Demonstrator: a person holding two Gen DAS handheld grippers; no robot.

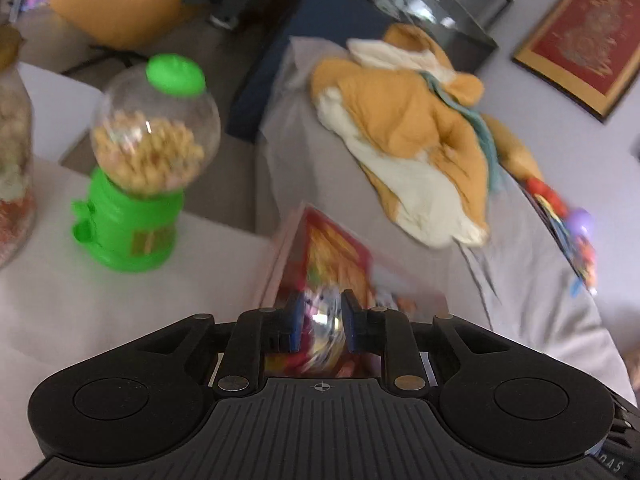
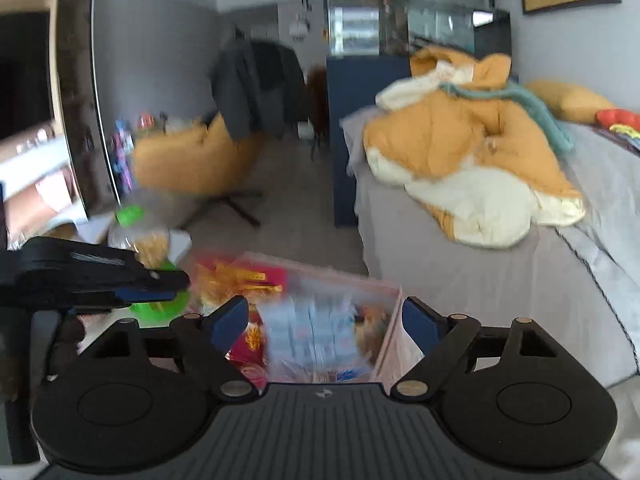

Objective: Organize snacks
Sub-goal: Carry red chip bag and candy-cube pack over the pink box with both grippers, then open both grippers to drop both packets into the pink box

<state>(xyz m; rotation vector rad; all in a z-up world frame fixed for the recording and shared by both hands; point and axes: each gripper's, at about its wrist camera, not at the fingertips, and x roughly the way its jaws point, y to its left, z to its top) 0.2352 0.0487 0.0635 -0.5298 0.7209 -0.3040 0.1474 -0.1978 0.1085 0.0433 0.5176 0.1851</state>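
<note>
Each scene is viewed from a wrist camera, aimed forward and slightly downward along the fingers. The snack box [image 1: 320, 264] [image 2: 320, 320], close at lower centre, is shared, as are the green dispenser [image 1: 136, 176] [image 2: 140, 240] and the bed [image 1: 520, 320] [image 2: 480, 280].

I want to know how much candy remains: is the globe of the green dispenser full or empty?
Partly full. In the left wrist view the green candy dispenser has pale yellow pieces in its clear globe's lower part; the space under the lid is clear.
</note>
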